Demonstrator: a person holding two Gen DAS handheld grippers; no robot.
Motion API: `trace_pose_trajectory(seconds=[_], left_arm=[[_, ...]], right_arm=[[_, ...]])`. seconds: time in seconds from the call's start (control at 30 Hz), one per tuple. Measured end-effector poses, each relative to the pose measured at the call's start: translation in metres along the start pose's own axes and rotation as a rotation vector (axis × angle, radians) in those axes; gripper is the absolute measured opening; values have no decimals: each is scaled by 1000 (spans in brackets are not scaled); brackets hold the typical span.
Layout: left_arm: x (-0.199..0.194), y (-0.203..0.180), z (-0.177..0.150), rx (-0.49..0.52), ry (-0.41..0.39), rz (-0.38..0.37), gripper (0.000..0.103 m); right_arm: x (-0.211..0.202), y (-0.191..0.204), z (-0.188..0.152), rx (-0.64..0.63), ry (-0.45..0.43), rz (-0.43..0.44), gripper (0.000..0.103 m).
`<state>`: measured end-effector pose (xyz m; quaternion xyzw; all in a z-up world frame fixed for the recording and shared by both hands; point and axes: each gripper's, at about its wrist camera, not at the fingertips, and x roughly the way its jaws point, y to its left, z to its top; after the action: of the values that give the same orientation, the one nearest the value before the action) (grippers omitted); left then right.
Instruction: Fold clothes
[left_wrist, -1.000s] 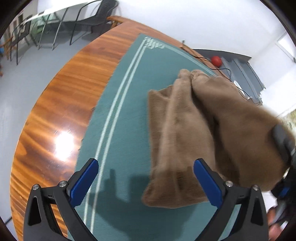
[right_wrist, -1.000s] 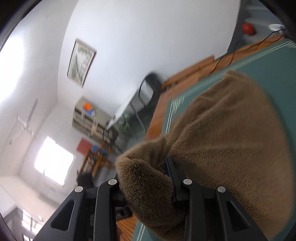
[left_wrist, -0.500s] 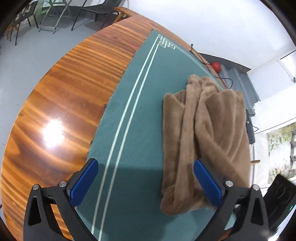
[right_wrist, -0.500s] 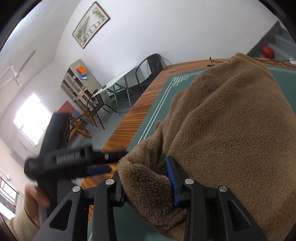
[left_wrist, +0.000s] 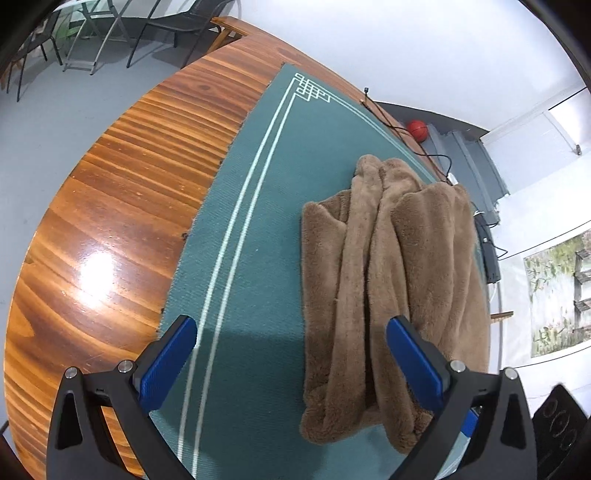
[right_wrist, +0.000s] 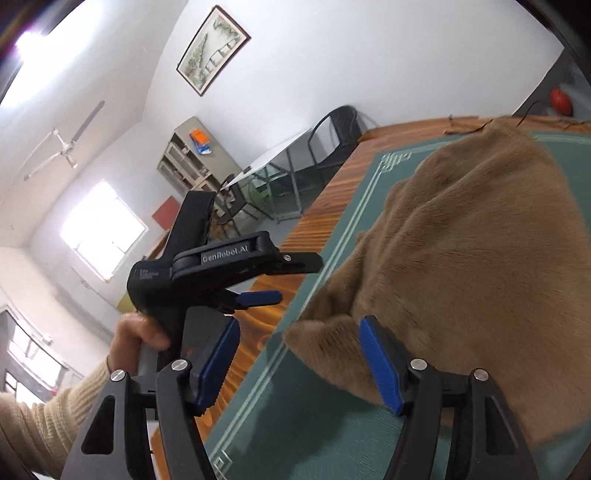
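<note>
Fleece, brown and plush, is seen as a folded garment (left_wrist: 391, 280) lying in long ridges on a dark green mat with pale border lines (left_wrist: 266, 206), right of centre in the left wrist frame. The mat is spread on a glossy wooden surface (left_wrist: 110, 221). The left gripper (left_wrist: 291, 365) is held above it, its blue-padded fingers wide apart, nothing gripped. In the right wrist frame, the right gripper (right_wrist: 299, 365) is opening; a garment corner lies between its fingers, unpressed.
</note>
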<state>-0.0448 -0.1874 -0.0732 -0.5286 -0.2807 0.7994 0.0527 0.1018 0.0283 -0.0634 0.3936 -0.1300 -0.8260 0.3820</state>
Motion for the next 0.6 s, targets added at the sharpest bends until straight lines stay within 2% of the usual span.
trace_pose_trajectory(seconds=[0.1,0.23,0.37,0.47,0.6], left_arm=[[-2,-5,4,4,-2,-20,103],[0,-22,16,25,6,-43,103],[3,-49,32,88,9,-79,103],[13,-66,44,116,42,-114,103],[36,-78,56,117,92,-113,103]], right_arm=[[-19,8,-11,-73,-20,-126,69],[-21,30,-27,-269,-28,-323,69],[-1,49,-37,-456,-32,-443,69],[19,54,-44,-577,-32,-526,69],[25,54,-49,-637,-24,-563,69]])
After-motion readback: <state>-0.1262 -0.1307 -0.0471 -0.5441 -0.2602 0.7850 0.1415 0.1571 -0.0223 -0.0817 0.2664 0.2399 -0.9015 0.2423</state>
